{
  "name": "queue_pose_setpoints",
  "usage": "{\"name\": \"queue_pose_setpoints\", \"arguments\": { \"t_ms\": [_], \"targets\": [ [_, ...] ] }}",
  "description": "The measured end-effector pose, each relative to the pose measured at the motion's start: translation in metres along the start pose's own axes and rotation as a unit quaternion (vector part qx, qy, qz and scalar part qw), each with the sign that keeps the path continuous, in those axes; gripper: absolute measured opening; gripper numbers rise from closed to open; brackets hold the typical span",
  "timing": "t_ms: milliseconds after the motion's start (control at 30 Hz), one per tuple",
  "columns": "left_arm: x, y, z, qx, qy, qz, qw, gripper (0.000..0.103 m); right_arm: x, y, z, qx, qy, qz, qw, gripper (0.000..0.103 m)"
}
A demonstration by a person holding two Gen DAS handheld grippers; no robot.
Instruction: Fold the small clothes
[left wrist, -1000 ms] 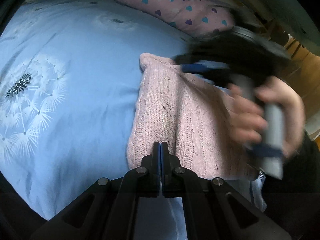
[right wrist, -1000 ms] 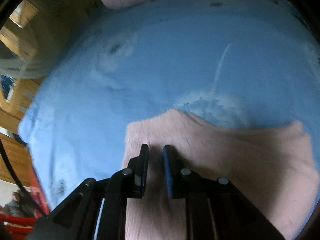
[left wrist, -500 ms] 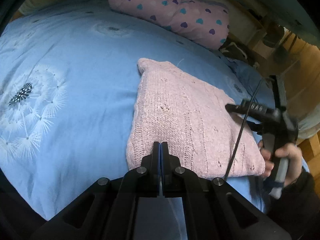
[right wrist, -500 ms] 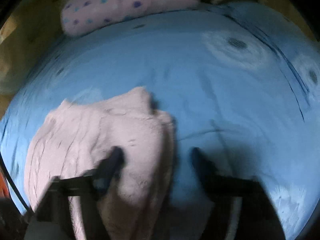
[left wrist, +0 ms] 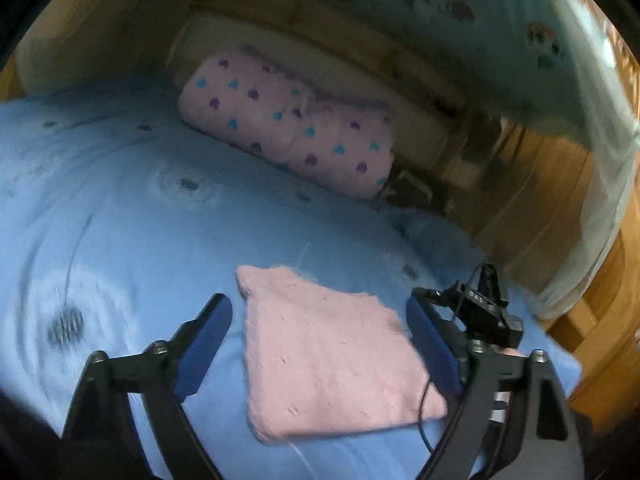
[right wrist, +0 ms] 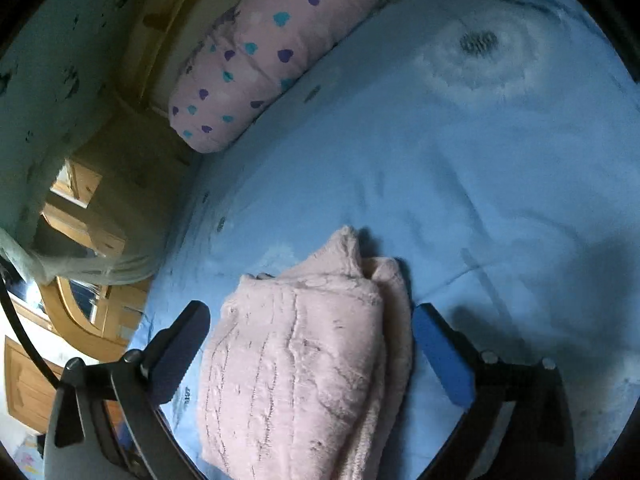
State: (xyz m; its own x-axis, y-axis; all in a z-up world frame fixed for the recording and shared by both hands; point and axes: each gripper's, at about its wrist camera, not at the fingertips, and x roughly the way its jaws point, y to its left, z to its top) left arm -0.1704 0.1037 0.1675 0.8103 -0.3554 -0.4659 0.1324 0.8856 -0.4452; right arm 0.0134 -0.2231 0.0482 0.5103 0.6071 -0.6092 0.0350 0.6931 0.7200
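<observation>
A folded pink knit sweater (left wrist: 328, 356) lies flat on the blue bedspread (left wrist: 120, 216). My left gripper (left wrist: 320, 320) is open and empty, raised above the sweater with its blue-padded fingers wide apart. My right gripper (right wrist: 312, 328) is open and empty too; its fingers stand to either side of the folded sweater (right wrist: 296, 368), just above it. The right gripper's body (left wrist: 476, 308) shows in the left wrist view at the sweater's right edge.
A pink pillow with heart prints (left wrist: 292, 120) lies at the head of the bed, also in the right wrist view (right wrist: 264, 52). A wooden bed frame (left wrist: 560, 184) and a pale curtain (left wrist: 600, 160) stand on the right. The bedspread (right wrist: 460, 160) has dandelion prints.
My left gripper has opened and lifted back from the sweater's edge. My right gripper has opened wide and swung off the sweater to its right side.
</observation>
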Motion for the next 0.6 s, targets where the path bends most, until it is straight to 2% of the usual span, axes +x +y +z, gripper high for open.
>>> {"name": "queue_pose_setpoints", "arguments": {
  "t_ms": [67, 100, 167, 200, 233, 267, 300, 333, 367, 433, 467, 500, 567, 600],
  "targets": [
    [0.038, 0.016, 0.019, -0.023, 0.080, -0.020, 0.9963, 0.070, 0.014, -0.001, 0.003, -0.004, 0.024, -0.018, 1.000, 0.103],
    [0.068, 0.032, 0.026, -0.058, 0.123, -0.040, 0.9899, 0.070, 0.020, -0.006, 0.004, -0.003, 0.039, -0.021, 0.999, 0.103],
    [0.103, 0.055, 0.028, -0.105, 0.153, -0.047, 0.9816, 0.066, 0.036, -0.013, 0.005, 0.006, 0.064, -0.024, 0.998, 0.103],
    [0.125, 0.068, 0.026, -0.133, 0.176, -0.060, 0.9736, 0.066, 0.043, -0.015, 0.001, 0.003, 0.070, -0.021, 0.997, 0.103],
    [0.152, 0.082, 0.020, -0.161, 0.215, -0.067, 0.9610, 0.062, 0.047, -0.012, 0.001, -0.009, 0.066, -0.023, 0.998, 0.103],
    [0.168, 0.091, 0.014, -0.179, 0.239, -0.062, 0.9524, 0.058, 0.051, -0.008, 0.001, -0.030, 0.060, -0.026, 0.997, 0.103],
    [0.189, 0.103, 0.004, -0.203, 0.271, -0.047, 0.9397, 0.057, 0.058, -0.003, 0.002, -0.049, 0.065, -0.032, 0.996, 0.103],
    [0.197, 0.108, -0.002, -0.214, 0.283, -0.040, 0.9342, 0.057, 0.065, 0.002, 0.005, -0.065, 0.071, -0.039, 0.995, 0.103],
    [0.202, 0.111, -0.006, -0.222, 0.282, -0.039, 0.9324, 0.057, 0.071, 0.006, 0.007, -0.081, 0.076, -0.045, 0.993, 0.103],
    [0.202, 0.101, 0.000, -0.197, 0.265, -0.038, 0.9430, 0.056, 0.078, 0.013, 0.009, -0.105, 0.079, -0.050, 0.990, 0.102],
    [0.203, 0.094, 0.002, -0.174, 0.267, -0.037, 0.9471, 0.039, 0.077, 0.014, 0.007, -0.112, 0.075, -0.054, 0.989, 0.096],
    [0.205, 0.085, 0.000, -0.146, 0.272, -0.030, 0.9507, 0.030, 0.068, 0.012, -0.001, -0.118, 0.069, -0.059, 0.989, 0.091],
    [0.209, 0.070, -0.003, -0.106, 0.274, -0.001, 0.9559, 0.018, 0.071, 0.012, 0.000, -0.122, 0.062, -0.054, 0.989, 0.065],
    [0.208, 0.059, -0.003, -0.075, 0.263, 0.013, 0.9618, 0.015, 0.073, 0.010, 0.002, -0.115, 0.062, -0.044, 0.990, 0.060]
  ]
}}
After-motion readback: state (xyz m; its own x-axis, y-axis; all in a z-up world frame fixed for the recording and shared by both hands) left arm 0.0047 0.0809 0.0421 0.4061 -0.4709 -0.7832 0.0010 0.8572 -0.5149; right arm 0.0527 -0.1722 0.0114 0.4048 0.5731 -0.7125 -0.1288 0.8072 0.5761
